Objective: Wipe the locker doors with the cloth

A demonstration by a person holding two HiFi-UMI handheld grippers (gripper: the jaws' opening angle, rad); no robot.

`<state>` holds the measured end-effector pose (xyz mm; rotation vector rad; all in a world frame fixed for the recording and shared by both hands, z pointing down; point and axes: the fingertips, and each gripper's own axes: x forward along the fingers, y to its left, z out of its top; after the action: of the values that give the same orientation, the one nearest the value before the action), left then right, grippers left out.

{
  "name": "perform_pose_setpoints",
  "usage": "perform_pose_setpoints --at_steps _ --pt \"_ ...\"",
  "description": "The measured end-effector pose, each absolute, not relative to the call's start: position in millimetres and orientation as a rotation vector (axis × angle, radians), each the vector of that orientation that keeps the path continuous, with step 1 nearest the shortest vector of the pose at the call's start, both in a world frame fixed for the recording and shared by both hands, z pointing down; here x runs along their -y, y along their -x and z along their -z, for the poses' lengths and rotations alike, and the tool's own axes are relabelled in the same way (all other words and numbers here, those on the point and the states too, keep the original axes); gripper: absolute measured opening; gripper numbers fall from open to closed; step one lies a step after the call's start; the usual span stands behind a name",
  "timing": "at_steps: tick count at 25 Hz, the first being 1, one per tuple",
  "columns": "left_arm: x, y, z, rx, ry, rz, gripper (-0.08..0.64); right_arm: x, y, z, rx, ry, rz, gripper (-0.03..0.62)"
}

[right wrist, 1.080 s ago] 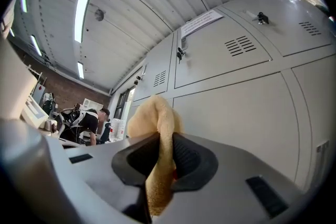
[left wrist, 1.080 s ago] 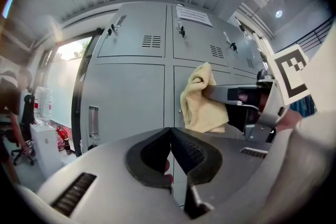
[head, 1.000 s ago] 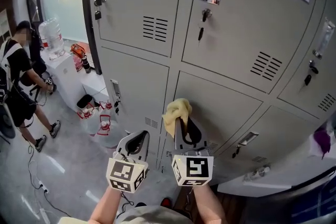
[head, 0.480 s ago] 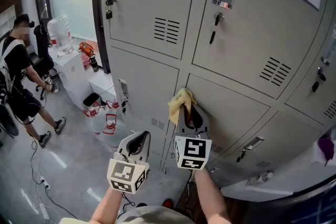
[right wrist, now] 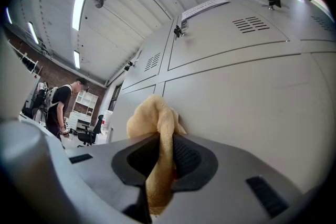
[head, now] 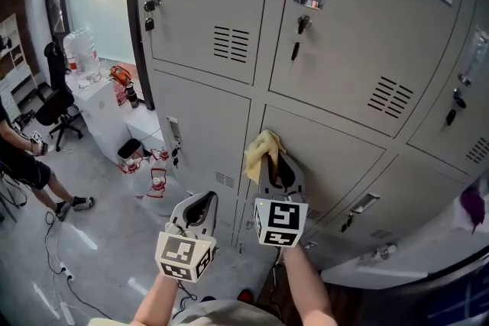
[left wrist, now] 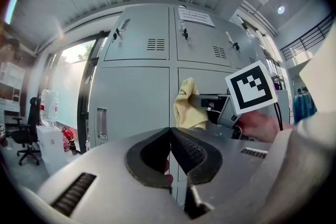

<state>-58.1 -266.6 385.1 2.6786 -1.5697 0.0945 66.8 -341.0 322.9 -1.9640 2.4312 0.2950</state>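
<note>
We see a bunched yellow cloth [head: 261,151] pressed against a locker door [head: 336,160], near its top-left corner. The door is grey and shut.

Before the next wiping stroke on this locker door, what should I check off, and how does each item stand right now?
1. Cloth held by the right gripper: ok, fingers shut on it.
2. Cloth against the locker door: ok, it looks pressed by the door's left edge.
3. Left gripper out of the way: ok, shut, empty, lower and to the left.
4. This door's handle clear of the stroke: cannot tell, none shows; cloth and gripper cover its left edge.
5. Door surface clean: cannot tell.
</note>
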Motion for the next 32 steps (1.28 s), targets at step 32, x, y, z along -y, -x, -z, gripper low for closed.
perform_pose_setpoints --at_steps 32 --pt "249 -32 -395 1.255 -2.829 -0.131 0.023 282 -195 -349 -2.213 2.317 -0.277 0.071"
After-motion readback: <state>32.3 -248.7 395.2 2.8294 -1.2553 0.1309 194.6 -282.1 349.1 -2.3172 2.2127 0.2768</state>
